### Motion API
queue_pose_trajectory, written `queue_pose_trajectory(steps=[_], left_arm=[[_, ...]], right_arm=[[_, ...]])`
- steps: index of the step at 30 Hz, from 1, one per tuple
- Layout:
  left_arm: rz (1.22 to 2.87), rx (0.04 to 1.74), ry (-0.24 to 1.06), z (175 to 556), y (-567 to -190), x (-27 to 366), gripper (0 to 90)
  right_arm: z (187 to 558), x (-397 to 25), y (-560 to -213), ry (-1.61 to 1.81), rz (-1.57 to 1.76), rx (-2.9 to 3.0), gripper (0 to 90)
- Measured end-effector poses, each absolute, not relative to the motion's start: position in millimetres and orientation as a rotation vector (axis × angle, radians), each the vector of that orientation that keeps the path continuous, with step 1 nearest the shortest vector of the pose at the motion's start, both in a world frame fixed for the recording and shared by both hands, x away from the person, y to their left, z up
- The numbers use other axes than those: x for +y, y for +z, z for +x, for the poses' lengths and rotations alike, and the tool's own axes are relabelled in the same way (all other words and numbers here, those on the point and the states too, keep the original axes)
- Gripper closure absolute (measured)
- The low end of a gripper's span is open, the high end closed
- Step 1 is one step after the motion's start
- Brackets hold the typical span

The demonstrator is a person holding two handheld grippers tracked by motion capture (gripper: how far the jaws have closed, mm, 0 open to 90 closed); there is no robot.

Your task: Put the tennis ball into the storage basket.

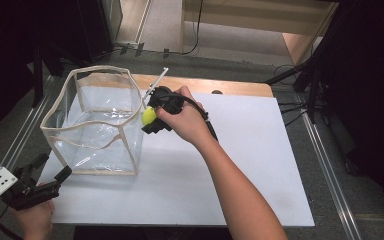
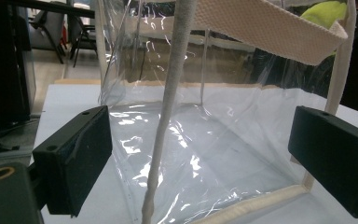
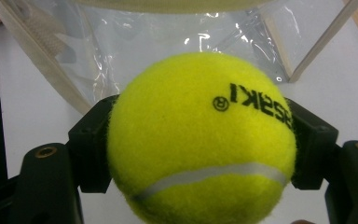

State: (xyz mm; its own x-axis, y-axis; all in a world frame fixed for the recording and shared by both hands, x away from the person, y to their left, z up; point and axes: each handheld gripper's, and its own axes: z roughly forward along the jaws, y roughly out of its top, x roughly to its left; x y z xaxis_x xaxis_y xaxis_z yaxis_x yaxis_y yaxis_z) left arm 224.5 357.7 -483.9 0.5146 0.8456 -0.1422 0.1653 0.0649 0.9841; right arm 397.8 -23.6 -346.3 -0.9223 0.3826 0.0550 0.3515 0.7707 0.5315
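Right gripper (image 1: 149, 121): clenched on the tennis ball (image 1: 149, 116), held at the clear bag's (image 1: 92, 125) right rim, likely for dropping in.
Left gripper (image 1: 55, 180): jaws spread, near-left corner, waiting, perhaps to steady the bag.

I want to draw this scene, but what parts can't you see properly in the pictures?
- Fuzzy yellow tennis ball: right gripper view cuts off its bottom; the right tongs and hand mostly cover it in the high view.
- Ball's black lettering: curves out of sight.
- Clear plastic bag with cream fabric trim: glare blurs what lies behind it.
- Left tongs: open.
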Motion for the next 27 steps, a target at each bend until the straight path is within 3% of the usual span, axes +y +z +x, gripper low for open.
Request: queue_pose_trajectory(steps=[27], left_arm=[[1.439, 0.937, 0.646, 225, -484, 357, 6.5]], right_arm=[[400, -23, -316, 0.870, 0.576, 2.901, 23.8]])
